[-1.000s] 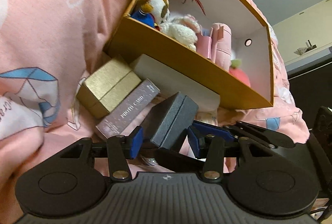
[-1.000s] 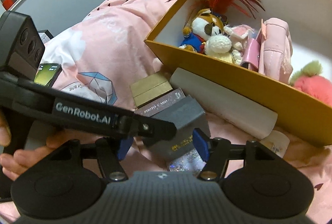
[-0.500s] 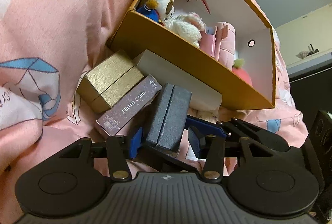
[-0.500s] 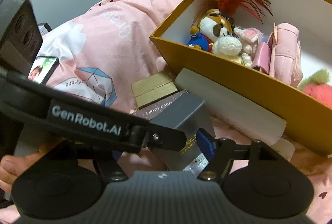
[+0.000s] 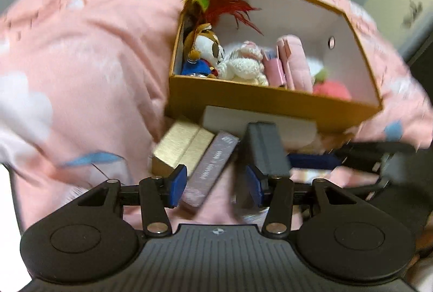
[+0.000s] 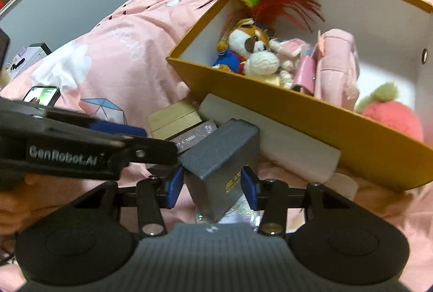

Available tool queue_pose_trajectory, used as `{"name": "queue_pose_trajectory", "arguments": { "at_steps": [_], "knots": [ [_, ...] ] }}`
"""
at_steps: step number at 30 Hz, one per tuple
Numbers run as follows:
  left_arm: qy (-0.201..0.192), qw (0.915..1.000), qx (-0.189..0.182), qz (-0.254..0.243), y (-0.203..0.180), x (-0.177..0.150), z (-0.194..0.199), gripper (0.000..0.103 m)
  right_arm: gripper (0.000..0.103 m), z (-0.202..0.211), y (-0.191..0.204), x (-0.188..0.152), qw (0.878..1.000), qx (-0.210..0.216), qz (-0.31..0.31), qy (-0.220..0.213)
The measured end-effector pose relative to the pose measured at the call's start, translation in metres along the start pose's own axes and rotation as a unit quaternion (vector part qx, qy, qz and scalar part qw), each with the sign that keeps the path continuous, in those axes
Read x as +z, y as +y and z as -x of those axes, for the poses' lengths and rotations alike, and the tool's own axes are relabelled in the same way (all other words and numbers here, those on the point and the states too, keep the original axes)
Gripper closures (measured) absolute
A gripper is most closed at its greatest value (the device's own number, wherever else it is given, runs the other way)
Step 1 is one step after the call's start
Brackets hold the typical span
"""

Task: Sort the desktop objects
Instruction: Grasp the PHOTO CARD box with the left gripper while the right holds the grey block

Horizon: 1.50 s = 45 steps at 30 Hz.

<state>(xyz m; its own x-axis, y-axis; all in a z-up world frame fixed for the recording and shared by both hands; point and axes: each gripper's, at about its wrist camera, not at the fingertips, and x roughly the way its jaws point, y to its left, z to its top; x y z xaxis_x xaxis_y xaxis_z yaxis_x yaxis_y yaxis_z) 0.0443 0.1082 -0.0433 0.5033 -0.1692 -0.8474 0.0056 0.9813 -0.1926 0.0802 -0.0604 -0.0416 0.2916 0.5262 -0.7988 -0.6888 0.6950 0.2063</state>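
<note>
A dark grey box (image 6: 222,154) stands tilted on edge on the pink bedding, between the blue pads of my right gripper (image 6: 212,188). Its jaws are closing and both pads meet the box's sides. In the left wrist view the same grey box (image 5: 266,148) stands just beyond the right pad of my left gripper (image 5: 215,185), which is open and holds nothing. A mauve photo card box (image 5: 213,165) lies on the bedding beyond that gripper's open jaws. My left gripper's arm (image 6: 81,154) crosses the left of the right wrist view.
An orange cardboard box (image 6: 297,113) behind holds plush toys, feathers and pink items. A gold box (image 6: 173,119), the photo card box (image 6: 194,138) and a long white box (image 6: 284,143) lie against its front wall. A phone (image 6: 40,94) lies at the left.
My left gripper has lifted, rolled and drawn off the dark grey box. The right gripper's jaws have narrowed onto that box, which now stands more upright.
</note>
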Motion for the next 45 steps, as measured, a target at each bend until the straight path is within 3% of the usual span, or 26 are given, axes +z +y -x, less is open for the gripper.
{"name": "queue_pose_trajectory", "arguments": {
  "at_steps": [12,18,26,31,36,39,45],
  "knots": [
    [0.023,0.9928,0.068,-0.096,-0.009,-0.009,-0.010,0.046,0.051,0.008,-0.002,-0.004,1.000,-0.025,0.014,0.006],
    [0.048,0.9922,0.060,-0.099,-0.011,-0.013,-0.023,0.046,0.047,0.021,-0.010,0.002,0.999,0.014,-0.029,-0.008],
    [0.060,0.9946,0.038,-0.077,-0.010,-0.015,-0.038,0.046,0.039,0.001,0.001,0.022,0.999,0.018,-0.031,0.008],
    [0.053,0.9953,0.024,-0.078,-0.011,-0.016,-0.036,0.062,0.037,-0.018,0.004,0.025,0.999,0.011,-0.035,0.033],
    [0.052,0.9974,0.000,-0.051,-0.004,-0.015,-0.035,0.070,0.036,-0.022,0.005,0.023,0.999,0.001,-0.035,0.040],
    [0.050,0.9978,-0.017,-0.040,-0.005,-0.014,-0.034,0.071,0.040,-0.020,0.004,0.022,0.999,-0.011,-0.031,0.040],
    [0.053,0.9979,-0.035,-0.003,-0.001,-0.011,-0.036,0.070,0.064,-0.007,0.005,0.020,0.996,-0.077,0.028,0.030]
  ]
}}
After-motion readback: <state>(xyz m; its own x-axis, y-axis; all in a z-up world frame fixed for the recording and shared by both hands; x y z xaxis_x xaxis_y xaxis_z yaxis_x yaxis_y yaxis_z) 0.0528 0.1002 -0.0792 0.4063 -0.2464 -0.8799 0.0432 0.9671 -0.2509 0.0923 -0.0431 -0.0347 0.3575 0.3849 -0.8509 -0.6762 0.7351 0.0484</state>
